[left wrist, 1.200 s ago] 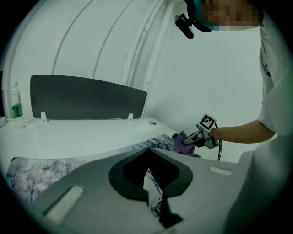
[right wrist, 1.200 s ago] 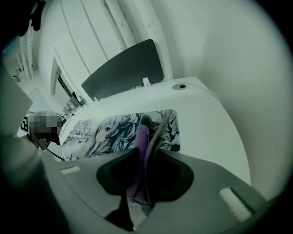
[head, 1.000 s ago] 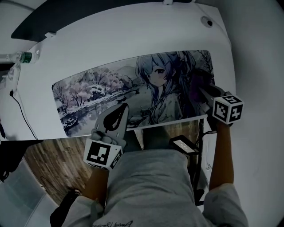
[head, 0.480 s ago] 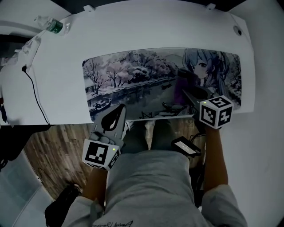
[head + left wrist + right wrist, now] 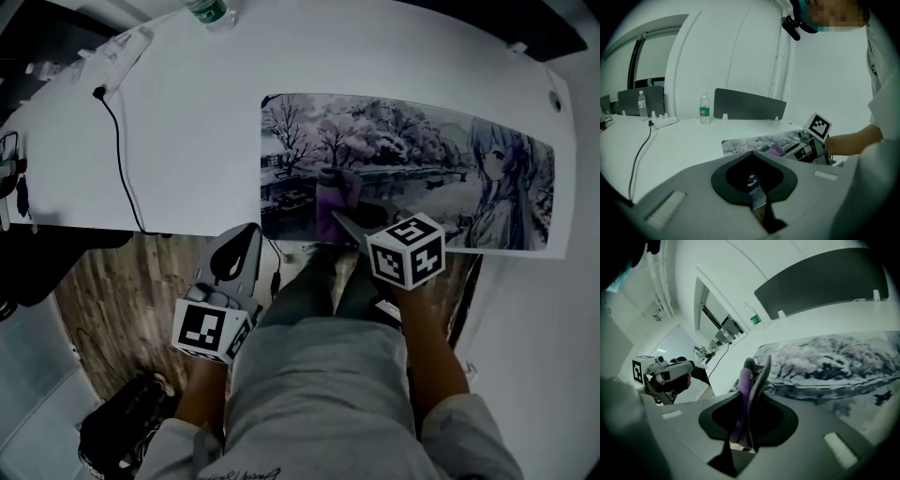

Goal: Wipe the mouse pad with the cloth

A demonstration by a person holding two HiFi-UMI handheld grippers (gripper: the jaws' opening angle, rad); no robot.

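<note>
A long mouse pad (image 5: pixel 422 159) printed with snowy trees and an anime figure lies on the white desk (image 5: pixel 187 122). My right gripper (image 5: pixel 336 214) is shut on a purple cloth (image 5: pixel 330 192), which rests on the pad's left part near its front edge. In the right gripper view the cloth (image 5: pixel 743 390) stands pinched between the jaws of that gripper (image 5: pixel 757 369), with the pad (image 5: pixel 834 352) just beyond. My left gripper (image 5: pixel 251 228) hangs shut and empty off the desk's front edge. From the left gripper (image 5: pixel 752 153) I see the pad (image 5: pixel 754 140) ahead.
A water bottle (image 5: pixel 211 11) and a power strip (image 5: pixel 112 52) with a black cable (image 5: pixel 122 159) sit at the desk's far left. A dark divider panel (image 5: pixel 747 105) stands along the back. Wooden floor (image 5: pixel 122 281) and a dark bag (image 5: pixel 122 441) lie below.
The right gripper has carried the cloth leftward along the pad, from the anime figure to the snowy-tree part. The left gripper stays off the front edge.
</note>
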